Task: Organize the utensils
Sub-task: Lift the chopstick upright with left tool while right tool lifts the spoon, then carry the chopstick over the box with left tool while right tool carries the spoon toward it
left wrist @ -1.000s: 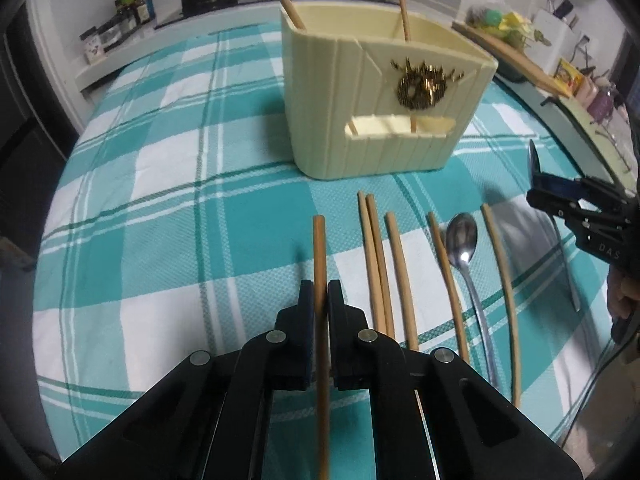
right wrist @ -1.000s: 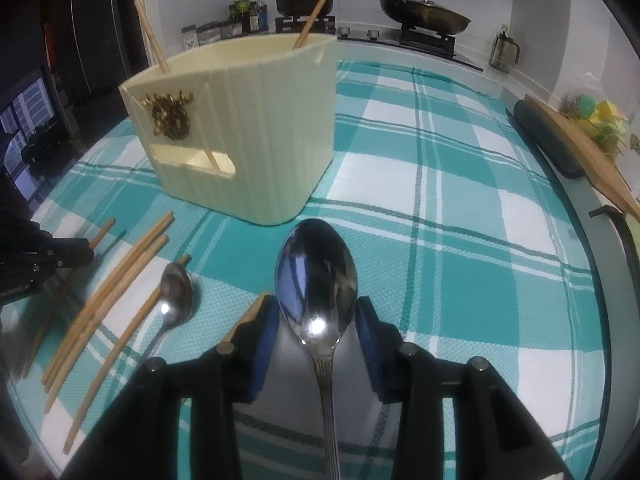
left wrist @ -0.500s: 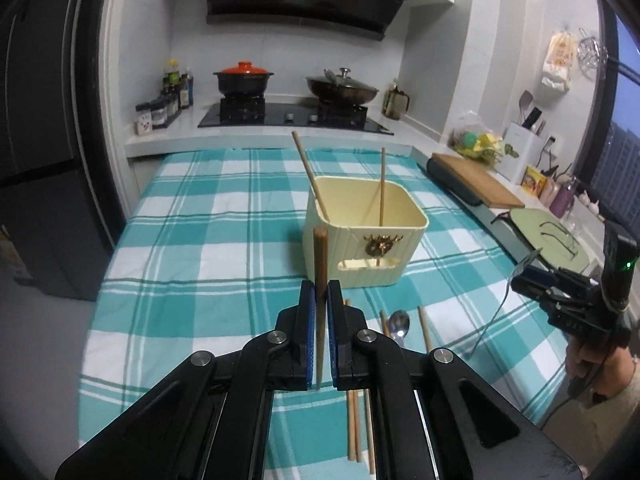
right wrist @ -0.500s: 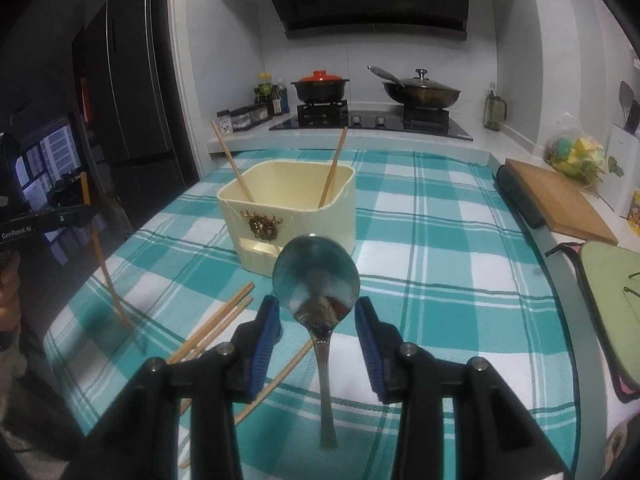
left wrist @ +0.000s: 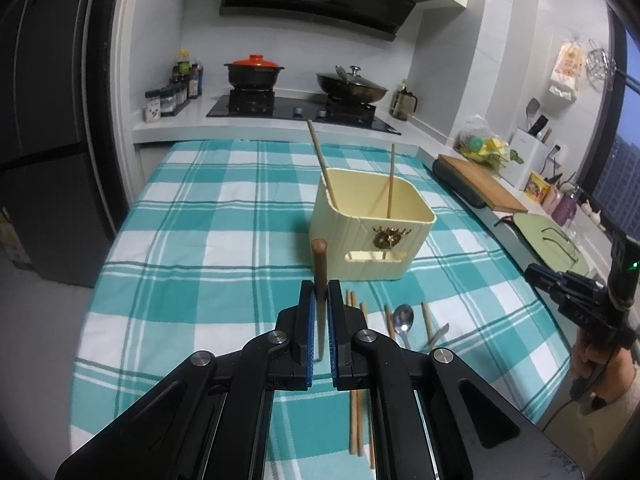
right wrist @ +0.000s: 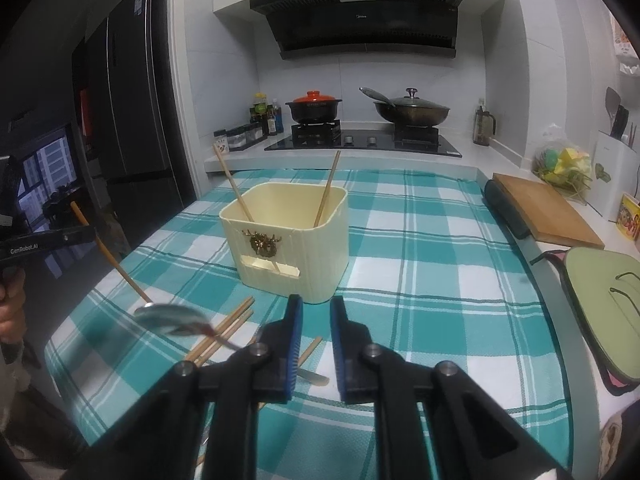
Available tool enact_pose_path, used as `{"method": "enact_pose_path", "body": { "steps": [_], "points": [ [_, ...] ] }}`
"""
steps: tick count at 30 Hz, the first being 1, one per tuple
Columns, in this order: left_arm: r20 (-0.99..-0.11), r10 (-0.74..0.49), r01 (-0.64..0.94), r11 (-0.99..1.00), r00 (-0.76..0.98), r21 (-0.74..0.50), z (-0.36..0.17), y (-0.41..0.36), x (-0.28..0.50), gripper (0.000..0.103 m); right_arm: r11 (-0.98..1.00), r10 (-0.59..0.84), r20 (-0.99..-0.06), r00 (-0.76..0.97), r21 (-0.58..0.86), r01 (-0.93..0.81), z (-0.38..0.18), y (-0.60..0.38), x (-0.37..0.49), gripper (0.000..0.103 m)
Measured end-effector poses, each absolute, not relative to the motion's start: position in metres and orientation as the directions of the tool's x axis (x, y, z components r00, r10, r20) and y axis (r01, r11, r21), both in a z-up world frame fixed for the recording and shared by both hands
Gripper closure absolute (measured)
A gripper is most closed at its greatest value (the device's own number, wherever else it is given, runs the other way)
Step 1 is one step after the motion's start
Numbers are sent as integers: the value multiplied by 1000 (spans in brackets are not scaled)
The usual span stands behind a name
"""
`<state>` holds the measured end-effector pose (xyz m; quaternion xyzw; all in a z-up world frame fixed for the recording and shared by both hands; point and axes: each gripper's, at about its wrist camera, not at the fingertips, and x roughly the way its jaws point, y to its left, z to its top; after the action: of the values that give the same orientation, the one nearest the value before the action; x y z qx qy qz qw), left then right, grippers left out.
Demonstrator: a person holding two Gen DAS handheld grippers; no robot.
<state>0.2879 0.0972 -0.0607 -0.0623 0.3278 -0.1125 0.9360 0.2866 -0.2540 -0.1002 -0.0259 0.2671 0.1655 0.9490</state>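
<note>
**Chopstick clamped on the left, spoon loose from the right**

Left wrist view: the left gripper is seen closed on a brown chopstick, which is pinched upright between the blue pads with its blunt end raised above them. The cream utensil holder stands beyond on the checked tablecloth, two chopsticks already leaning inside it. Loose chopsticks and a spoon on the cloth are seen just below the holder. Compared with half a second ago, the camera is set slightly lower and the held chopstick's end appears closer. The right gripper is visible at the right edge.

Right wrist view: the right gripper is shown with its jaws parted and nothing between them. The spoon that was framed between the fingers half a second ago is now seen blurred at lower left, outside the jaws. "GenRobot.AI" can be read on the left gripper's body at the left edge.
</note>
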Motion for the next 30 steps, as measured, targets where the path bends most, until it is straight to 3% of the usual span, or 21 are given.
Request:
{"method": "enact_pose_path", "body": {
  "steps": [7, 9, 11, 18, 21, 26, 30],
  "points": [
    [-597, -228, 113, 968, 769, -225, -68, 121, 298, 98, 915, 308, -601, 738, -25, -402, -115, -233, 287, 84],
    [-595, -231, 106, 966, 769, -238, -69, 126, 300, 98, 877, 339, -637, 692, -52, -477, -125, -214, 280, 63],
    [-597, -231, 104, 965, 768, -240, -71, 128, 301, 98, 810, 373, -684, 627, -89, -579, -139, -189, 271, 57],
    [-597, -231, 118, 968, 768, -222, -71, 128, 298, 98, 420, 393, -816, 425, -252, -872, -195, -107, 250, 57],
    [-599, -229, 117, 968, 767, -221, -71, 128, 298, 98, 298, 383, -856, 347, -241, -923, -209, -84, 257, 48],
    [-603, -229, 116, 969, 764, -220, -70, 127, 299, 98, 176, 314, -897, 312, -268, -947, -231, -56, 275, 47],
    [-604, -231, 132, 970, 763, -204, -69, 123, 301, 98, 148, 312, -919, 240, -202, -968, -239, -45, 291, 43]
  ]
}}
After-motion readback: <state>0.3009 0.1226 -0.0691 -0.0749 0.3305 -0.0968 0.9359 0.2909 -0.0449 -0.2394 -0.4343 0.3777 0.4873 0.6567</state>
